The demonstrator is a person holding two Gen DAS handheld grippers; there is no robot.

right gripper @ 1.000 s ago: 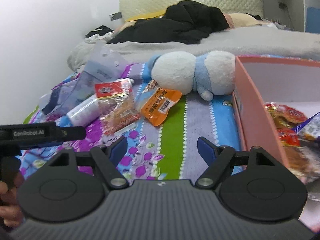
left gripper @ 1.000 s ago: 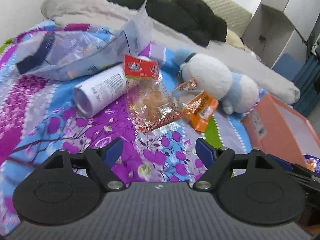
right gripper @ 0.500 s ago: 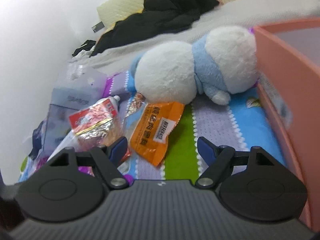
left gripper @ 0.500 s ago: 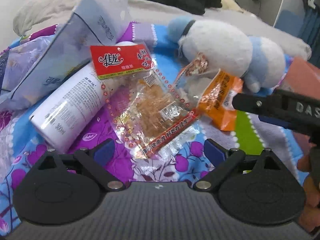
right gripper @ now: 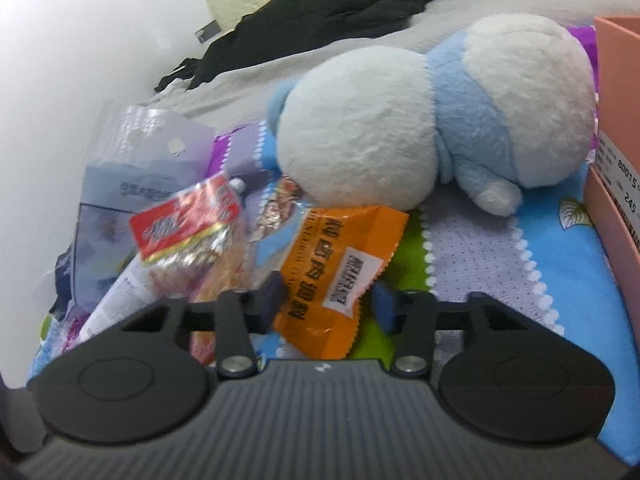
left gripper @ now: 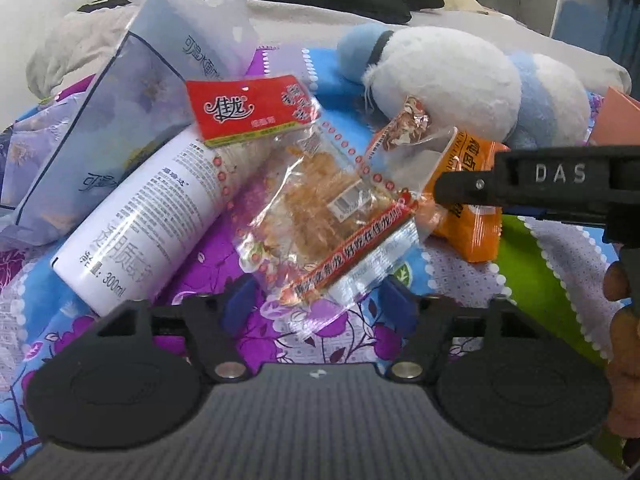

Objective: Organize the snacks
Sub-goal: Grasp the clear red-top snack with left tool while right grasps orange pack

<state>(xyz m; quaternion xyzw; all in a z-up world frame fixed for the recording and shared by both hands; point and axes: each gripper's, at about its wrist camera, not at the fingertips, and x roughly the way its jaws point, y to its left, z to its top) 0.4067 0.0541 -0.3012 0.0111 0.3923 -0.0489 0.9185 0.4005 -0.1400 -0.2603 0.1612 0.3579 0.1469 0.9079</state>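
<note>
Orange foil snack packet (right gripper: 340, 276): lies flat on the patterned bedspread (right gripper: 520, 264), directly in front of the white-and-blue plush toy (right gripper: 420, 120), its far end tucked under the toy's head. Right gripper (right gripper: 326, 300): jaws have just been closing and now straddle the packet's near half, one pad at its edge, the other just clear; not yet pinching. Clear snack bag with red header (left gripper: 320, 196): beside the toy, leaning on a white bottle (left gripper: 144, 216) that lies further from the toy. Left gripper (left gripper: 316, 308): jaws have just been closing, part-spread around the bag's near corner, no grip yet. Pink box (right gripper: 618, 128): on the toy's other side, probably the destination. Handling note: finish each pinch on the crimped seam, not the contents; draw the orange packet out from under the toy before lifting; keep the two tools from crossing.
</note>
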